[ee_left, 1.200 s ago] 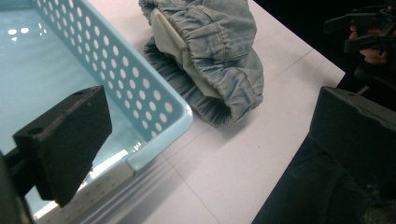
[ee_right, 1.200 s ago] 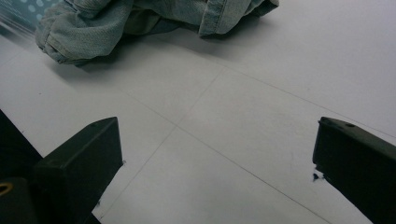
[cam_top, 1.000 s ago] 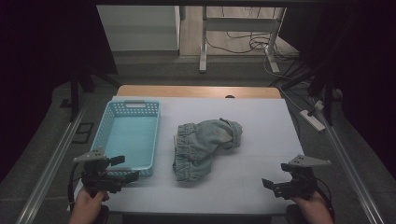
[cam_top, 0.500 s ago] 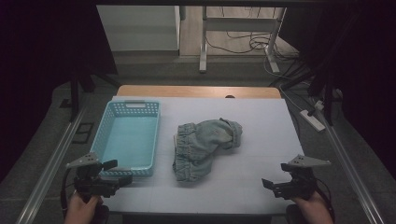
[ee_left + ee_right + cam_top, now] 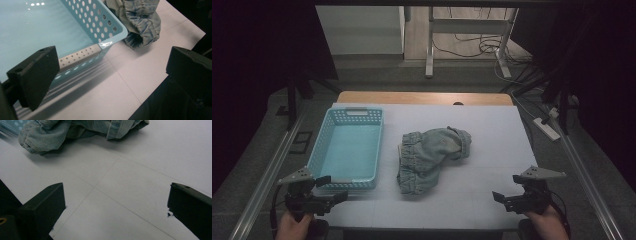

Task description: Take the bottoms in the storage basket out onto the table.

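Left hand-held gripper drawn back from basket, jaws apart

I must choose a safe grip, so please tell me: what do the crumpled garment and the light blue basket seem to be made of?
The crumpled pale blue garment looks like washed denim: faded woven texture, stitched seams, gathered waistband. The light blue rectangular basket looks like moulded plastic: smooth, slightly glossy floor with light reflections, and regular round holes in its walls.

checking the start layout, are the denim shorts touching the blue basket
Apart. The high view shows a strip of white table between the denim shorts and the blue basket along its right wall.
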Demonstrator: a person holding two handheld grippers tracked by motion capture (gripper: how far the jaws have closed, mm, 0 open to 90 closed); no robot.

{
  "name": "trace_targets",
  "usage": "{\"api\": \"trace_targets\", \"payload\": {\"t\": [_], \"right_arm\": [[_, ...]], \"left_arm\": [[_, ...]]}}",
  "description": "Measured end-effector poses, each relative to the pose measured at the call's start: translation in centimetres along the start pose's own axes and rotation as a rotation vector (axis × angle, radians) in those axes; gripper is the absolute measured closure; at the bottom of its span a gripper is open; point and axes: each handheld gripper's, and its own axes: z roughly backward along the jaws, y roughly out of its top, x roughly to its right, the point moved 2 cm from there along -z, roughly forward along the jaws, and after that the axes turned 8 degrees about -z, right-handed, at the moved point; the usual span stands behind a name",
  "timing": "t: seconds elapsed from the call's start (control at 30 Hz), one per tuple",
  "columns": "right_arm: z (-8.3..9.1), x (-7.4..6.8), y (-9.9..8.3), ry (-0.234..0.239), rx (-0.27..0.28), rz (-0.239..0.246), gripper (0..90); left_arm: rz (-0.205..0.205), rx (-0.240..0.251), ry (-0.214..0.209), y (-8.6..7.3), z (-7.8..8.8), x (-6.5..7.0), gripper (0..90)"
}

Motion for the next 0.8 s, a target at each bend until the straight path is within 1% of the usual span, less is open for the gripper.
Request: {"api": "trace_targets", "payload": {"t": [0.2,0.3,0.4,0.5,0.73,0.8], "right_arm": [[0.0,-0.01,0.0,-0.001,0.0,0.001,1.8],[0.01,-0.04,0.01,-0.002,-0.001,0.002,1.9],[0.0,-0.07,0.02,-0.003,-0.003,0.002,1.8],[-0.01,-0.1,0.02,-0.004,-0.003,0.003,1.8],[-0.03,-0.09,0.03,-0.003,-0.005,0.002,1.9],[-0.05,-0.06,0.0,-0.005,-0.006,0.005,1.8]], "left_arm": [[-0.005,-0.021,0.014,-0.26,0.26,0.03,0.0],[0.0,-0.036,0.023,-0.41,0.41,-0.04,0.0],[0.005,-0.037,0.022,-0.52,0.55,-0.12,0.0],[0.002,-0.056,0.029,-0.67,0.67,-0.18,0.0],[0.009,-0.064,0.023,-0.77,0.74,-0.31,0.0],[0.018,-0.056,0.014,-0.73,0.76,-0.41,0.0]]}}
